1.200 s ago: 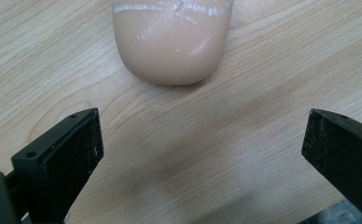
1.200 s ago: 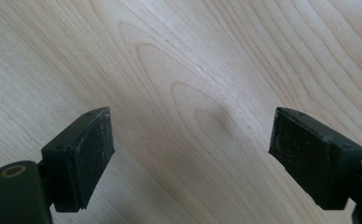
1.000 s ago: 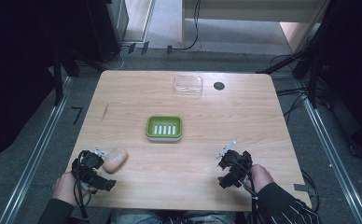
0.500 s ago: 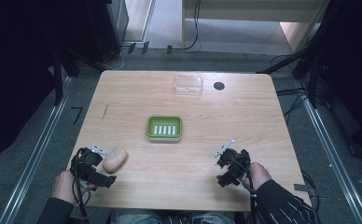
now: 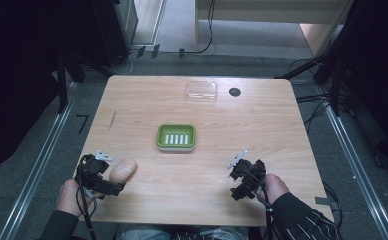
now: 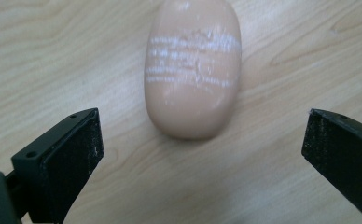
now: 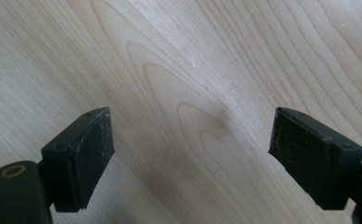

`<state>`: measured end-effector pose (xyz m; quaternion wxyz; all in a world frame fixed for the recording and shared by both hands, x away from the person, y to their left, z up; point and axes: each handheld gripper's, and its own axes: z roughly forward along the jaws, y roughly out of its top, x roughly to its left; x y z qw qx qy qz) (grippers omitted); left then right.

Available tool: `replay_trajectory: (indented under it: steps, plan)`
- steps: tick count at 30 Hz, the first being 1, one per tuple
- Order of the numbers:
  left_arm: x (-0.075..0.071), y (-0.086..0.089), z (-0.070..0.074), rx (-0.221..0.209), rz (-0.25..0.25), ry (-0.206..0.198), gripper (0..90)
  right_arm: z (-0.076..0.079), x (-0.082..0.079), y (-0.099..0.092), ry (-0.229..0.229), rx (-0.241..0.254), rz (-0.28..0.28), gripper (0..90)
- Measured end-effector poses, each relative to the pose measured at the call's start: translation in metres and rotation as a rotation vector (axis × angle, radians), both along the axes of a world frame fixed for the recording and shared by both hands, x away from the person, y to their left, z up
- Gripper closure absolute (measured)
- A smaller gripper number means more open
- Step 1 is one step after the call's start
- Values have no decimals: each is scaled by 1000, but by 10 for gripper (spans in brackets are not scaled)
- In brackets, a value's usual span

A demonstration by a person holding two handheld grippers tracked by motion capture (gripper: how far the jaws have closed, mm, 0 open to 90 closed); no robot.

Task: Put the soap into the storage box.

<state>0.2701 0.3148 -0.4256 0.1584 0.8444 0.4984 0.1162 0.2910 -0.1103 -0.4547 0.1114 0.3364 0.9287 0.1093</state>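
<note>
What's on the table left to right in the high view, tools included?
Left tool → peach soap bar → green soap dish → clear plastic lid → black round hole → right tool. The soap bar lies just ahead of the left tool's open jaws.

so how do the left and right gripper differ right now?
The left gripper sits at the table's near left corner, right up against the peach oval soap bar; the right gripper is at the near right with nothing close by. In the left gripper view the bar lies just ahead of the jaws, not between them; the right gripper view has bare wood between its jaws. Shared: both open, both low over the table.
</note>
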Motion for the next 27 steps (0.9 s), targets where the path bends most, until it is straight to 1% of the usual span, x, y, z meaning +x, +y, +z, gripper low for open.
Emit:
replay_trajectory:
  steps: [6,7,9,10,11,13,15,18,19,20,27]
  plan:
    - [8,-8,-2,-7,-19,0,0,0,0,-1,-1,3,1,143]
    - [9,-8,-2,-23,-19,-5,0,0,0,-1,-1,2,2,143]
    - [13,-8,-3,-28,-18,2,0,-1,0,0,0,1,1,143]
    - [15,-8,-4,-25,-22,1,0,0,0,0,-1,2,0,143]
    - [17,-8,-4,-27,-20,7,0,0,0,0,-3,0,2,143]
    - [21,-8,-5,-25,-17,3,0,0,-1,0,0,-1,2,143]
    - [24,-8,-7,-29,-12,8,0,0,0,0,-4,1,2,143]
    - [29,-8,-8,-19,-9,12,0,0,0,0,-2,-2,-2,143]
    - [30,-8,-9,-24,-4,13,0,0,0,0,1,-2,-3,143]
    - [31,-9,-10,-16,-7,13,0,0,-1,1,1,-4,-3,143]
    - [35,-12,-14,1,-6,31,0,0,-1,0,-2,-1,-2,143]
